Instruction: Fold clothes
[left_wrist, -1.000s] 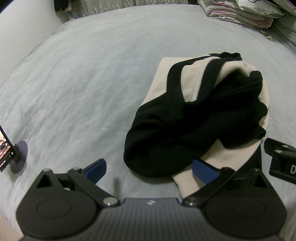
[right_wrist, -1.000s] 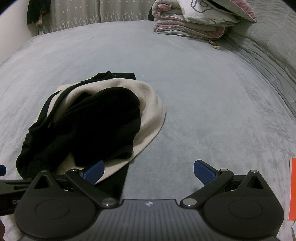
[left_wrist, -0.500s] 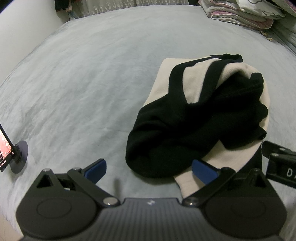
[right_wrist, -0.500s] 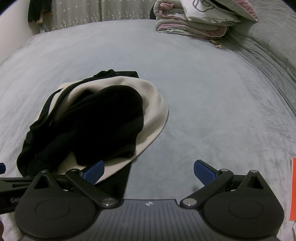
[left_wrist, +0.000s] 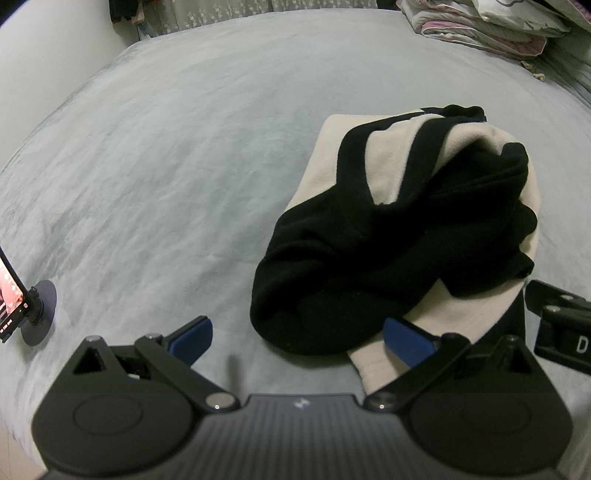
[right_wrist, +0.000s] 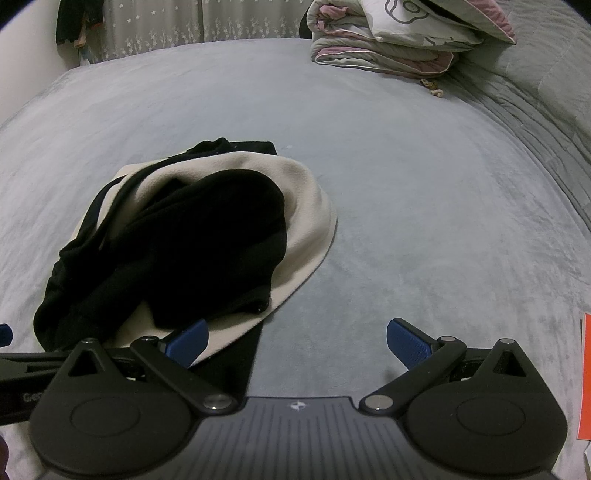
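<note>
Closest in, both grippers hang low over the near edge of the bed (left_wrist: 184, 155), side by side, and neither has hold of anything. The left gripper (left_wrist: 297, 338) has its blue pads (left_wrist: 192, 334) spread wide; its right pad sits over the near cream hem of the garment (left_wrist: 388, 240), though whether it touches the cloth I cannot tell. The right gripper (right_wrist: 297, 339) is spread just as wide, its left pad (right_wrist: 188, 339) over the same near hem, its right pad above bare grey cover. Part of the right gripper's black body juts in at the right edge of the left wrist view, so the two tools are just beside each other.

At the far left of the left wrist view, a phone (left_wrist: 11, 295) with a lit screen stands on a small round stand. At the right edge of the right wrist view there is an orange strip (right_wrist: 583, 376) I cannot identify.

Just past the pads lies the garment, a crumpled heap of black and cream fleece on the near middle of the bed. The black part is bunched on top, the cream spreads underneath and curves out on the right side, and a flat black panel pokes toward the grippers. It is not folded.

Beyond it the grey bed cover runs smooth and bare. At the far right corner sits a stack of folded quilts (right_wrist: 388, 48), pink and pale grey. Behind the bed hangs a pale patterned curtain (right_wrist: 166, 22), with dark clothes (right_wrist: 77, 22) hanging at its left.
</note>
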